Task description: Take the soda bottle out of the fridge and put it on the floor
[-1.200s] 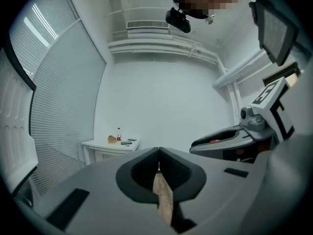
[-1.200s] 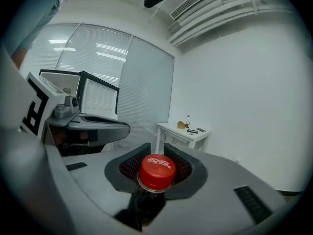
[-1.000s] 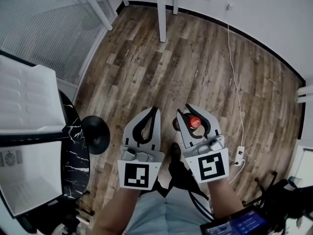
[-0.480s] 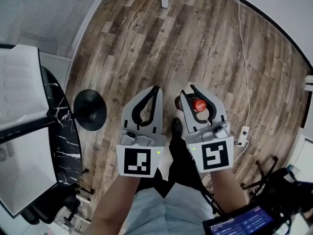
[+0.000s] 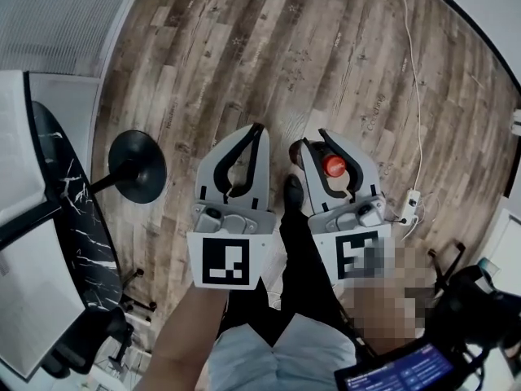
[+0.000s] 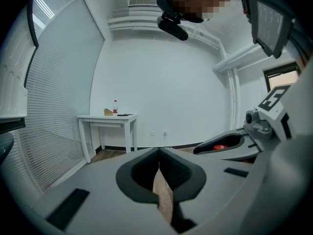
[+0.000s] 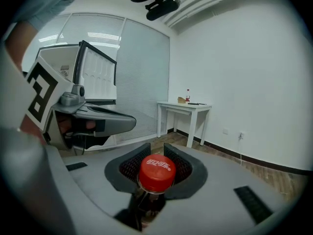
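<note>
Both forearms reached forward, side by side, over the person's dark trousers, with the markers cubes facing up. Both grippers pointed ahead and a little down.

Left gripper, just left of the soda bottle: jaw tips pressed together with nothing between them. Its own view showed only a sliver of floor behind the pads.

Right gripper: jaws clamped on the soda bottle's neck, just under the red cap. The cap sat above the dark ribbed pads, and the bottle hung upright below. No view showed whether its base met the wooden floor.

A dark shoe stood just left of the bottle. A white power strip and its cable lay on the boards to the bottle's right. A black round stand base sat well to the left, beyond the left gripper.

Container: the white fridge, farther left of the bottle, stood with its door swung open. I could not make out the contents.

Far ahead of the bottle, a white table stood by the wall with a small bottle on top.
</note>
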A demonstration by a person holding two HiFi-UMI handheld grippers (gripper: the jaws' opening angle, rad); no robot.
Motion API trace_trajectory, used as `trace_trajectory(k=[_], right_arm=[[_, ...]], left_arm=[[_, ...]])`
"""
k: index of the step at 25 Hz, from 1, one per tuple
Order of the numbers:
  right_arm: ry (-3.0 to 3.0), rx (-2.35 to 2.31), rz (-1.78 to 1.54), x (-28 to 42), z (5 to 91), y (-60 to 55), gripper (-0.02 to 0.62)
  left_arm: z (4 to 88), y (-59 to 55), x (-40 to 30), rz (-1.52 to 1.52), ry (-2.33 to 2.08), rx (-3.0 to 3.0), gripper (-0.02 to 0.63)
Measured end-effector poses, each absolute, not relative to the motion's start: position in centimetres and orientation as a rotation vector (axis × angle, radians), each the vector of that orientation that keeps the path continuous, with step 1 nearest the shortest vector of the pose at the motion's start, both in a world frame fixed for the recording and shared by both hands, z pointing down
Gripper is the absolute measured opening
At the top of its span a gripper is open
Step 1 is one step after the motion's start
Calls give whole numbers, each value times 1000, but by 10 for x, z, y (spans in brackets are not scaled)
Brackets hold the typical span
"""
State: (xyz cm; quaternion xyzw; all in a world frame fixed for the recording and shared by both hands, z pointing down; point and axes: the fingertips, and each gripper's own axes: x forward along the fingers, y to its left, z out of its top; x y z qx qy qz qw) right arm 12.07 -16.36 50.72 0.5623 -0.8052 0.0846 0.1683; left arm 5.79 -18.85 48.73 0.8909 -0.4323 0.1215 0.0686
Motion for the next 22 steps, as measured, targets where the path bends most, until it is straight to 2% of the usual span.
trace_trajectory(k=[22], right_arm=[[-2250,1622,301,128,678,-172,98]], left_arm=[[654,-197,61,428,-1226,2636,15]])
